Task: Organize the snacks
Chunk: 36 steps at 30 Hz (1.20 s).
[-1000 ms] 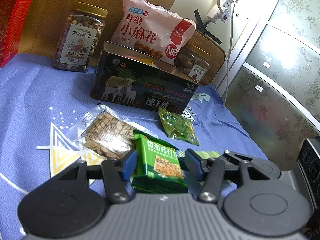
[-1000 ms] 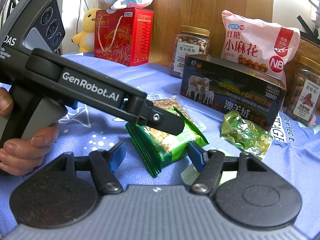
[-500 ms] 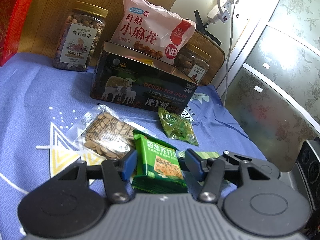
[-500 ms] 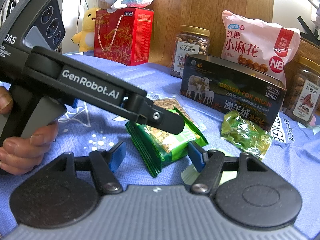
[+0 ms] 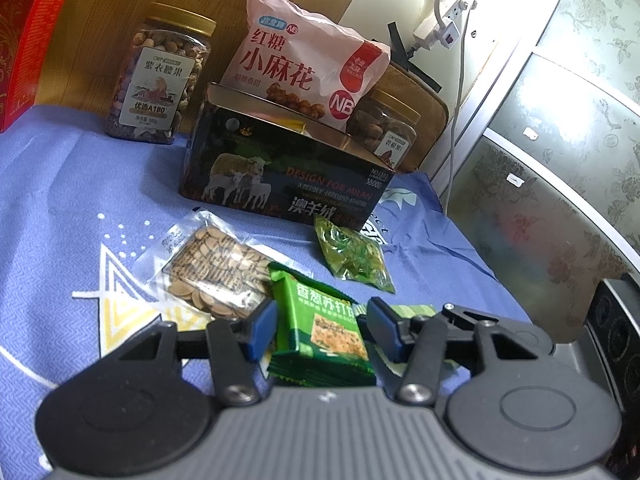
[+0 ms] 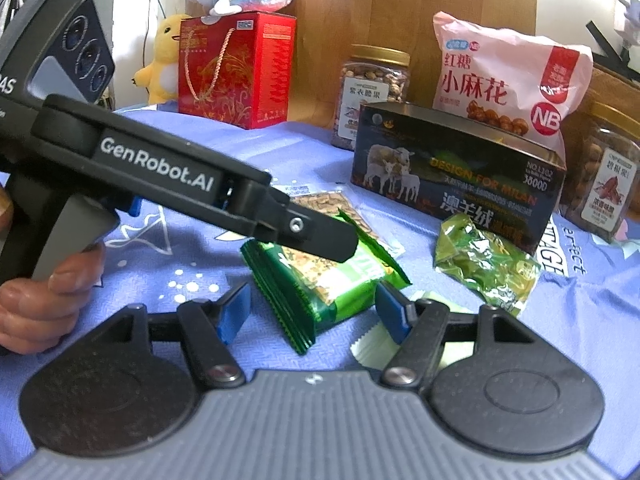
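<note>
A green cracker packet [image 5: 326, 330] [image 6: 320, 280] lies on the blue cloth. My left gripper [image 5: 322, 330] has its blue pads on both sides of it, touching or nearly so. In the right wrist view the left gripper's finger [image 6: 312, 236] lies over the packet. My right gripper [image 6: 314, 314] is open, its pads apart beside the packet's near end. A clear packet of seeds [image 5: 212, 270], a green candy bag [image 5: 354, 258] [image 6: 486, 264] and an open dark tin box [image 5: 288, 176] [image 6: 460, 188] lie beyond.
Two nut jars [image 5: 160, 80] [image 6: 608, 192], a pink snack bag [image 5: 304, 68], a red gift box [image 6: 236, 72] and plush toys [image 6: 164, 60] stand at the back. A flat pale green wrapper [image 6: 376, 344] lies under my right gripper. The cloth's right edge drops near a patterned glass door [image 5: 560, 140].
Nothing has visibly moved; both grippers and the green packet hold the same places.
</note>
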Each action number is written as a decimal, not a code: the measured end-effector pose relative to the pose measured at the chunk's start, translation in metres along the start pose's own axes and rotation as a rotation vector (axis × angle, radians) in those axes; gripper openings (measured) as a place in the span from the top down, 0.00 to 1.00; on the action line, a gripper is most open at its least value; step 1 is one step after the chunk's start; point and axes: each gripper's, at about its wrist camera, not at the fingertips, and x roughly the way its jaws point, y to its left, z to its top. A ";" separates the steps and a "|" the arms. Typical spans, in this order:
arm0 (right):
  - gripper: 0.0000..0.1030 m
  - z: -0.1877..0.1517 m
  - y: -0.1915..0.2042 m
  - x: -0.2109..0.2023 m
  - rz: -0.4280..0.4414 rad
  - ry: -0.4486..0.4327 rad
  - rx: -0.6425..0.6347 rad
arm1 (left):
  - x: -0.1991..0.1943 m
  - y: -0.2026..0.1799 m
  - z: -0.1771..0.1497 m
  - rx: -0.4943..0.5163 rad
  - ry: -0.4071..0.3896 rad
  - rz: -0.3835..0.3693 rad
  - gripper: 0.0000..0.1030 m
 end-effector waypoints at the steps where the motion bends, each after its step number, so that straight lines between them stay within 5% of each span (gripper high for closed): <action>1: 0.31 0.000 -0.001 0.001 0.005 0.003 0.007 | 0.001 0.001 0.000 0.001 0.001 0.000 0.53; 36: 0.32 0.001 -0.004 0.001 0.020 0.007 0.024 | 0.001 0.001 0.001 0.000 0.003 -0.002 0.53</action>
